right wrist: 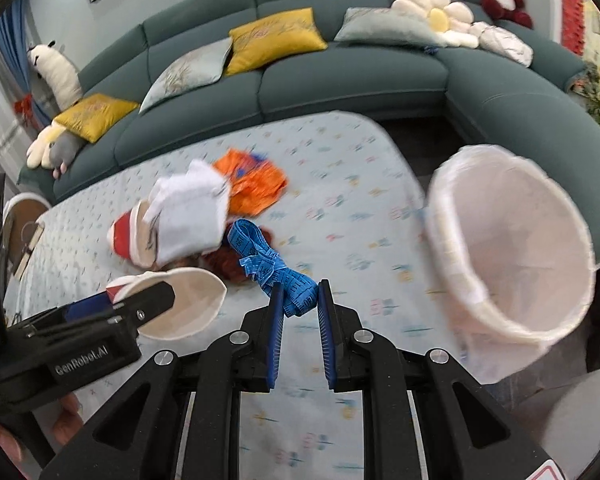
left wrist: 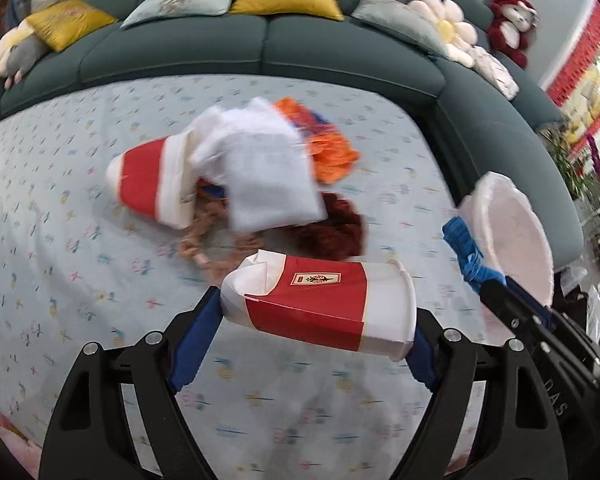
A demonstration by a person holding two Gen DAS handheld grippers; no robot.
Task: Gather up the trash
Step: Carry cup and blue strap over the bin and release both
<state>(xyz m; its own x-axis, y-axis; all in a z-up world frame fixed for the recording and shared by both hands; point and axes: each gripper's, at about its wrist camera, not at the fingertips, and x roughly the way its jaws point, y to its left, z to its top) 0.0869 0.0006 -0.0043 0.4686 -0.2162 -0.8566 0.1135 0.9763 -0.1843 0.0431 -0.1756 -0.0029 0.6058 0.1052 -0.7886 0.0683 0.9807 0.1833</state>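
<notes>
You're mid-carry w/ left fingers (left wrist: 318,334) grasping a cup (left wrist: 320,306), right fingers (right wrist: 299,294) clenched on tape (right wrist: 274,270): next, drop both into bin (right wrist: 512,240)

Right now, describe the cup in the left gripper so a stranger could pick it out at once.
Start at the flowered tablecloth before the teal sofa. Above its near part, the left gripper clamps a red-and-white paper cup sideways. Unlike the similar cup lying under the white tissue, this one is crushed at its base and lifted off the cloth.

A white cloth (left wrist: 260,168) hides most of the blurred doll (left wrist: 332,232) beneath.
</notes>
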